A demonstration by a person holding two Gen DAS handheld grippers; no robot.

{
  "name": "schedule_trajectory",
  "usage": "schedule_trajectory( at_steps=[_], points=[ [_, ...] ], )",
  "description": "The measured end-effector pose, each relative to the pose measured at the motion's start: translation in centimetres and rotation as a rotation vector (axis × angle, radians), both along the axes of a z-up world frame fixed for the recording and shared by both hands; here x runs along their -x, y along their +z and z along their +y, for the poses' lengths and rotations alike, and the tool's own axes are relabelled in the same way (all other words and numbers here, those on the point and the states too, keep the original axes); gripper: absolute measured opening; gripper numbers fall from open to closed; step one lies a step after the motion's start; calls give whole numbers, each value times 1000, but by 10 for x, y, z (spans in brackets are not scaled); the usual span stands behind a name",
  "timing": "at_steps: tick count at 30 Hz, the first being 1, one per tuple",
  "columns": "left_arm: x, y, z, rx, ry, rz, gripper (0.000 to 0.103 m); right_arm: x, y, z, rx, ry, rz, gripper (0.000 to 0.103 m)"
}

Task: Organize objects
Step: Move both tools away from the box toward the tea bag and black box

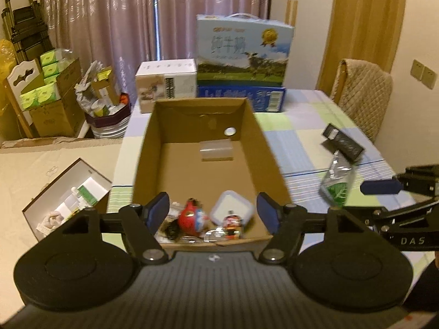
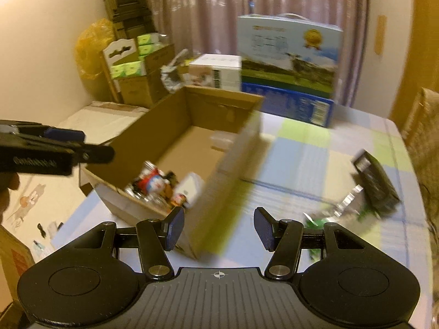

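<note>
While hovering above the near end of the cardboard box [image 1: 192, 148], left gripper [image 1: 212, 213] released, jaws apart with nothing pressed between the pads; right gripper [image 2: 216, 229] likewise released, jaws spread over the box's near right corner, gripping nothing; inside the box at its near end, clustered: red round toy [image 1: 189, 218], white square lidded container [image 1: 231, 209] just beside it, small red figurine [image 1: 233, 223] in front of that container; farther along the box floor, a clear plastic piece [image 1: 216, 150]; on the checked tablecloth [image 1: 301, 137] right of the box, well apart from it, crumpled green-printed bottle [image 1: 337, 183] touching black packet [image 1: 343, 142]; beyond, at the table's far edge, blue milk carton [image 1: 244, 52].
</note>
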State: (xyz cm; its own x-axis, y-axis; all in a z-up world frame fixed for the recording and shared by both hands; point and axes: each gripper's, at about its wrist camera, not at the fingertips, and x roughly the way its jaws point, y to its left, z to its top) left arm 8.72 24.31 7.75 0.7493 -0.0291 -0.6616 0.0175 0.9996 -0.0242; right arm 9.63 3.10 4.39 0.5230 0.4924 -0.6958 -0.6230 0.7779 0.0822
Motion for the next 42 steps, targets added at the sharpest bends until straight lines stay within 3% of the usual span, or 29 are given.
schedule_trajectory(
  at_steps=[13,22,42],
  points=[
    [22,18,-81,38,-109,-38,88,28,6,-129,15,-209,15,54],
    [30,10,-132,40,-166,-23,102,40,13,-190,-3,-307,15,54],
    [12,-20,-193,66,-222,55,102,23,5,-247,-5,-398,58,54]
  ],
)
